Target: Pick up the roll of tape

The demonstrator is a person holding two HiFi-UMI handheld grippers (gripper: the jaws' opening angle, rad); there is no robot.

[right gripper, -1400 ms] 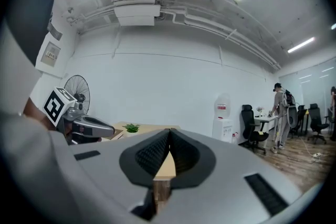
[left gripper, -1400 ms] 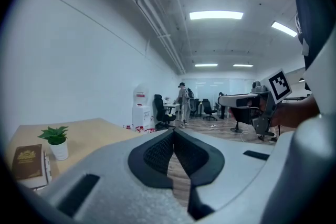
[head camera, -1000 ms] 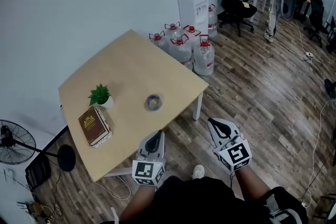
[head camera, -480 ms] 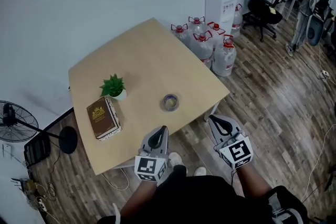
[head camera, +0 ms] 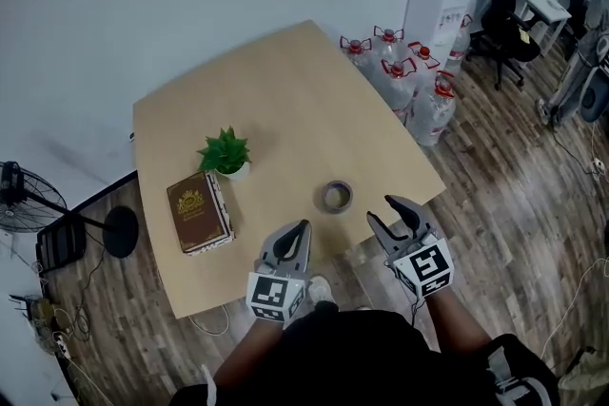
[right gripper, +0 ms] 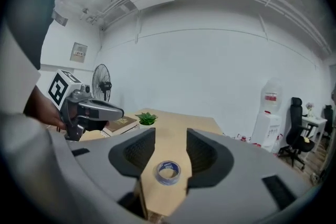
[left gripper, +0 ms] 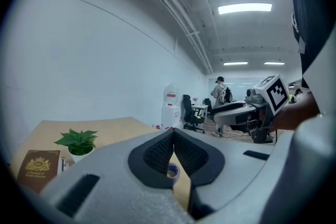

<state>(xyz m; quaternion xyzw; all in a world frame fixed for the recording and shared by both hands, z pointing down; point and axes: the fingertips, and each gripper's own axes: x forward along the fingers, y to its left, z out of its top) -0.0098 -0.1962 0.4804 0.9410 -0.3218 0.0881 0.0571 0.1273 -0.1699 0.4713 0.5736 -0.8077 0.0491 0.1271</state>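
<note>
we aim for the tape (head camera: 335, 197)
right gripper (head camera: 383, 210) opening to straddle it, nothing touched yet; left gripper (head camera: 297, 229) closed, not needed.

We hold both grippers out ahead, side by side, tilted slightly downward. Our left gripper (head camera: 301, 229) has its fingers pressed together; our right gripper (head camera: 384, 212) has its fingers opening, nothing between them.
</note>
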